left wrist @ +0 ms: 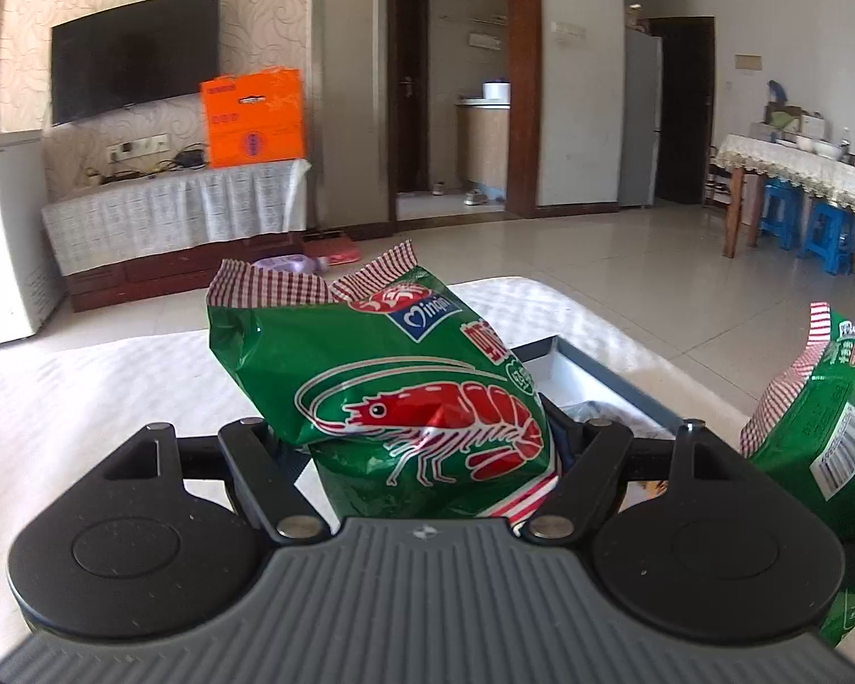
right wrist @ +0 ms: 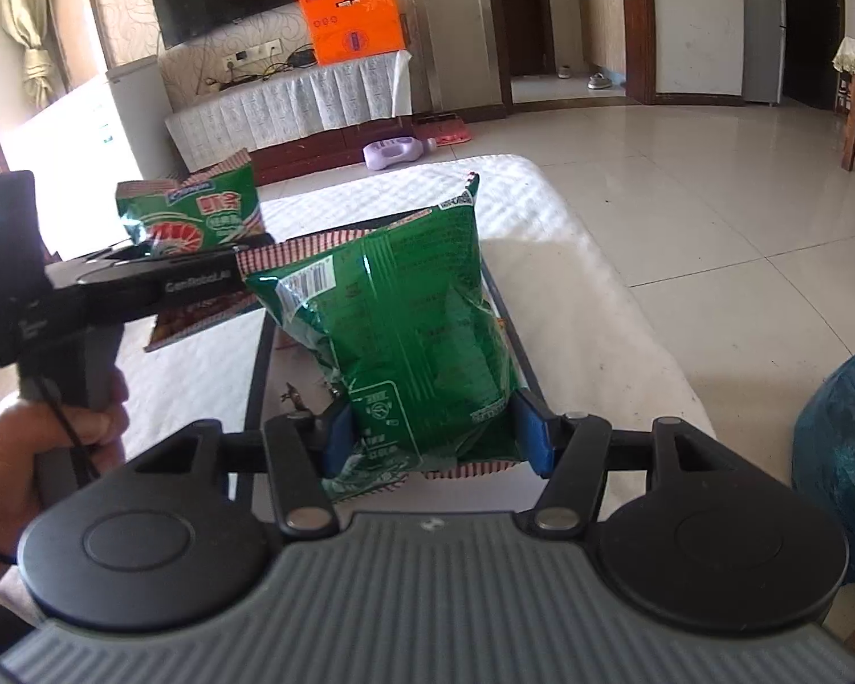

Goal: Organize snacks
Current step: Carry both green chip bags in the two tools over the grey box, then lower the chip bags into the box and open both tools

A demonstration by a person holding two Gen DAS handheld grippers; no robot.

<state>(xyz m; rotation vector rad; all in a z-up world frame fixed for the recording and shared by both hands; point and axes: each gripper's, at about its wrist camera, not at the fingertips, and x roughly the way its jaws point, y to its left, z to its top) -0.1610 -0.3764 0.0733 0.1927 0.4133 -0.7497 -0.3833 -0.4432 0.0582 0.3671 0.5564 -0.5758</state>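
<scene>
place: home living room | signs: wall television (left wrist: pixel 134 54), dining table (left wrist: pixel 798 168), tiled floor (left wrist: pixel 598 262)

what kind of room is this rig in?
Likely a home living room: wall-mounted TV above a cloth-covered low cabinet, a dining table with blue stools, and a doorway to what looks like a kitchen.

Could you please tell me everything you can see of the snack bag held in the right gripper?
The snack bag is a glossy green foil pouch, puffed and crinkled, with red-and-white striped seams at top and bottom. Its back faces the right wrist camera, showing a barcode and fine print. It stands roughly upright, leaning slightly, pinched low down between the blue pads of the right gripper, above the shallow tray on the white table. In the left wrist view it appears at the right edge.
</scene>
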